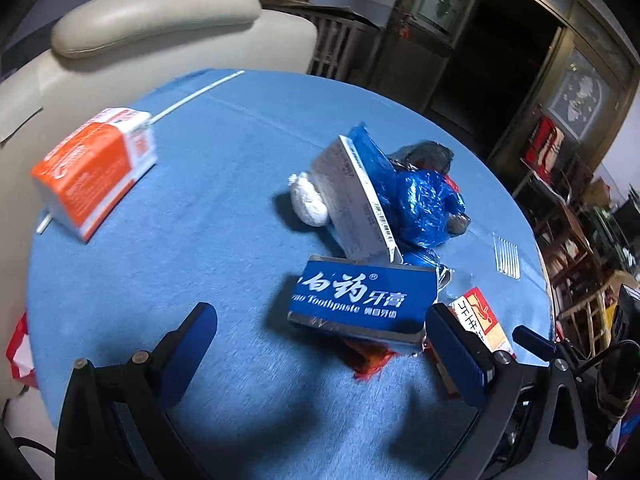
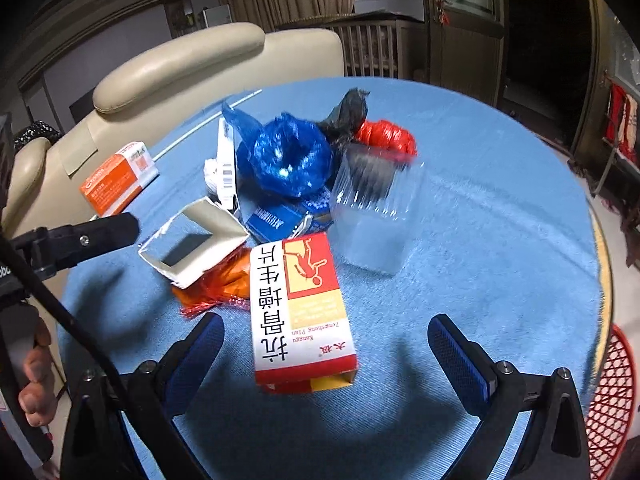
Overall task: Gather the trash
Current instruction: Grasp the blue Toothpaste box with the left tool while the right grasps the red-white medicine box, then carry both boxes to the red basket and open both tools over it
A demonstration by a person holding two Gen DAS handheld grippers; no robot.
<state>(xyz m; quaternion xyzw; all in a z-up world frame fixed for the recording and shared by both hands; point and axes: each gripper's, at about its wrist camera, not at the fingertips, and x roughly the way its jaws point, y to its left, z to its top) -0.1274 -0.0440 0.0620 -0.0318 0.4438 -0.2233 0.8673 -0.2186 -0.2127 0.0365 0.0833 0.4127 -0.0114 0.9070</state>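
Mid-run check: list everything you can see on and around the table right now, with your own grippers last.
table: 1, blue cloth, round
toothpaste box: 1, blue, between left fingers, on orange wrapper
medicine box: 1, red and white, between right fingers
orange box: 1, orange and white, far left, apart
grey box: 1, tilted against blue bags
blue bags: crumpled, pile centre
red bag: 1, behind pile
black bag: 1, behind pile
white wad: 1, beside grey box
clear container: 1, right of pile, blurred
orange wrapper: 1, under boxes
chair: 1, cream, behind table
left gripper: open
right gripper: open
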